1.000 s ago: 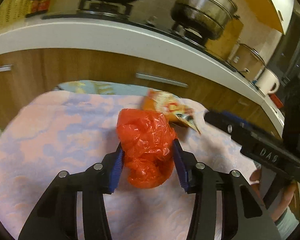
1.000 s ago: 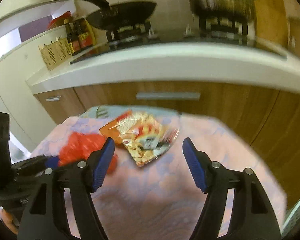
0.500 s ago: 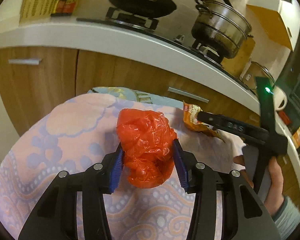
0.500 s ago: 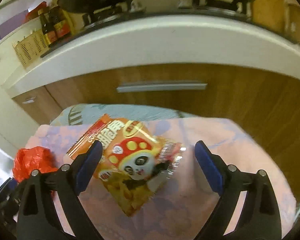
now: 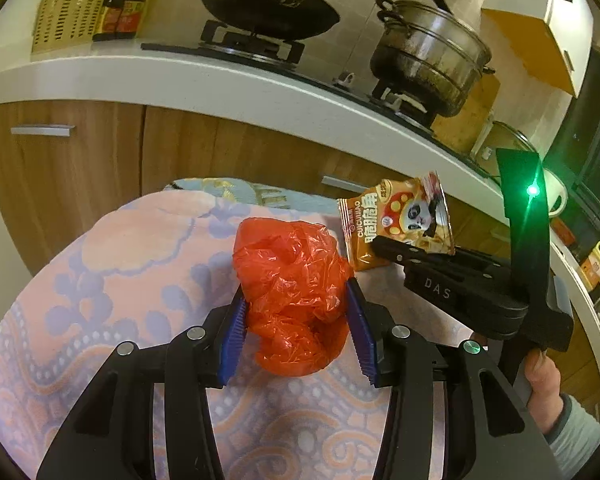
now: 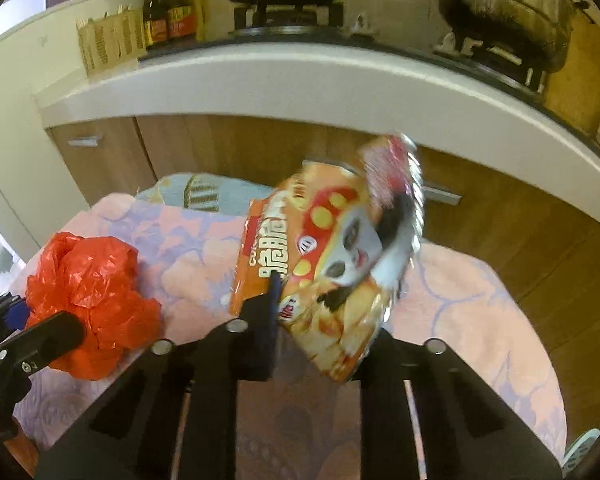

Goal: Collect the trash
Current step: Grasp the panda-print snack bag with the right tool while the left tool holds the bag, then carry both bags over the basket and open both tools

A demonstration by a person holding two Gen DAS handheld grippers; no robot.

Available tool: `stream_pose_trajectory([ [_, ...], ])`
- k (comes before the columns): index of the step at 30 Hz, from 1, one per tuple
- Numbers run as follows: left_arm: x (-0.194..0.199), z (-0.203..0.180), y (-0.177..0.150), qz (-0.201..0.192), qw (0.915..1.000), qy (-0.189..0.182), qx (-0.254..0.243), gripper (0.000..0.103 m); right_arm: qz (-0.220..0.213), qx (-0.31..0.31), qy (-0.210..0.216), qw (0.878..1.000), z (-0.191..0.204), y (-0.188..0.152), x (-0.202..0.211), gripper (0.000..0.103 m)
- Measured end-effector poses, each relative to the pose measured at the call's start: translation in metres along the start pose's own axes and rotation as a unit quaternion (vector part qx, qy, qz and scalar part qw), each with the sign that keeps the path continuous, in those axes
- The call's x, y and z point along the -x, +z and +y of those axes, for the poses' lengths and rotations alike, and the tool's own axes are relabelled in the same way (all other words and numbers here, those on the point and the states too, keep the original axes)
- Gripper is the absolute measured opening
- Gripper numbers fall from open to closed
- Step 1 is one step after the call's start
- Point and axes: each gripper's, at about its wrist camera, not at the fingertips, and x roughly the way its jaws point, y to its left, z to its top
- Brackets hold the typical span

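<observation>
L gripper [image 5: 296,334] pinches red bag [image 5: 292,292] between blue pads, same hold as a sec ago; bag bulges above and below pads, its bottom just over the cloth [image 5: 100,280]. No real shift in that hand.

R gripper [image 6: 320,320]: big change. A sec ago its jaws stood wide either side of snack pack [image 6: 324,264], which lay flat on cloth. Jaws have just been closing and now sit pressed together on pack's lower edge. Pack is tilted up, top corner blurred, so prob. moving. In L view pack [image 5: 396,224] stands up off the cloth, R gripper [image 5: 384,246] clamped at its bottom edge, person's hand [image 5: 544,376] on the handle.

Setting: cloth-covered desk in front of kitchen cabinets; counter [image 5: 180,76] behind w/ pan [image 5: 268,4] and pot [image 5: 428,52].

Meaning for task: both trash items now look gripped, one per hand. No other loose trash seen on cloth in either view. No bin in view, so can't tell where they go. Judgement: pick-up step about done; carry + drop remains. Risk: pack held by thin edge only, could slip or swing.
</observation>
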Motion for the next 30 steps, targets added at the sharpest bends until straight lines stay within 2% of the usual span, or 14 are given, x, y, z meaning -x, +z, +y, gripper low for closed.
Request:
stream_pose_trajectory([
  [5,0.008,-0.019,0.0,-0.009,0.9996,-0.021,-0.019,0.044,-0.026,-0.025,0.006,0.999,-0.012,-0.01,0.024,0.009],
  [12,0.031,-0.07,-0.005,-0.016,0.9968,-0.059,-0.052,0.044,-0.065,-0.059,-0.01,0.996,-0.05,-0.046,0.101,0.009],
  [19,0.038,-0.148,-0.034,0.002,0.9891,-0.112,-0.096,0.044,-0.096,-0.088,-0.078,0.988,-0.099,-0.101,0.182,0.009],
  [26,0.034,-0.219,-0.067,0.028,0.9781,-0.156,-0.136,0.044,-0.097,-0.119,-0.136,0.979,-0.139,-0.161,0.238,0.009],
  [30,0.03,-0.259,-0.083,0.042,0.9725,-0.166,-0.158,0.045,-0.09,-0.155,-0.183,0.967,-0.176,-0.205,0.266,0.009],
])
